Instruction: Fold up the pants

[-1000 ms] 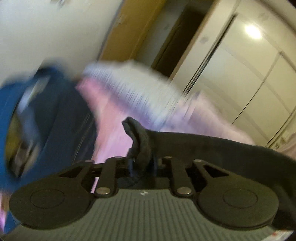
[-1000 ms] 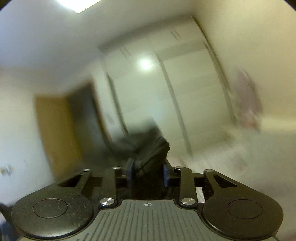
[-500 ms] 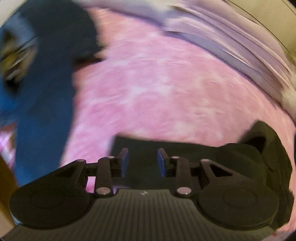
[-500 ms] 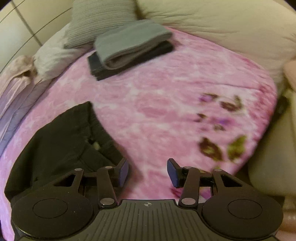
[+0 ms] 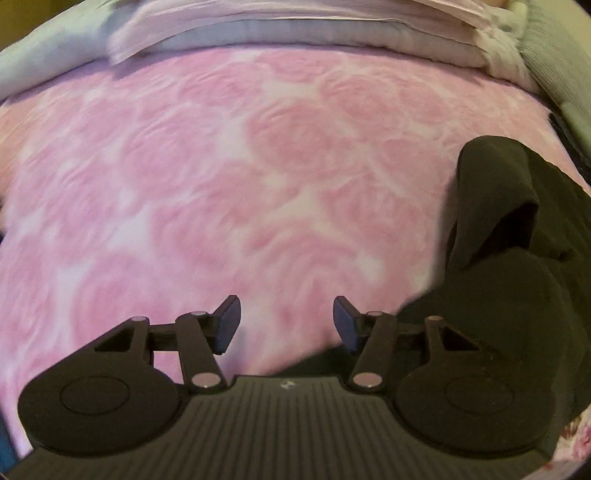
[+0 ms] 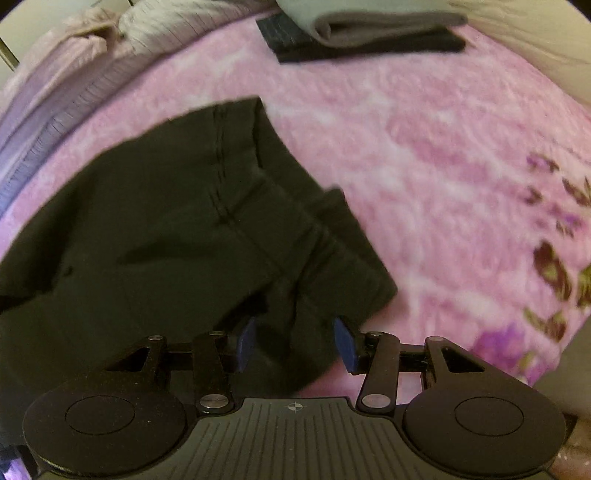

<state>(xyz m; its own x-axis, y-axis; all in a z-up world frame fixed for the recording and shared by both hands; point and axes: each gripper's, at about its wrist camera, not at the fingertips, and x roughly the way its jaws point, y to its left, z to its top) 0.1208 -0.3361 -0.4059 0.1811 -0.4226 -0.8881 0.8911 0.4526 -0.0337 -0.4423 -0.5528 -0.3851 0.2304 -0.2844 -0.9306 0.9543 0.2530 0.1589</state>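
Black pants [image 6: 166,229] lie crumpled on a pink blanket [image 6: 424,155]. In the right wrist view they fill the lower left, and a fold of them runs between the open fingers of my right gripper [image 6: 293,341]. In the left wrist view the pants [image 5: 517,280] bunch up at the right edge. My left gripper [image 5: 286,325] stands open over bare pink blanket [image 5: 221,177], just left of the cloth, with nothing between its fingers.
A stack of folded grey and black clothes [image 6: 362,31] rests at the far end of the blanket. Pale folded bedding [image 5: 295,26] lines the far side, and a striped pillow [image 6: 166,29] lies at the upper left. A beige cushion [image 6: 535,40] borders the right.
Both grippers were shut on the lifted pants a second ago. They have let go, the pants have dropped onto the blanket, and both grippers have opened wider and come lower.
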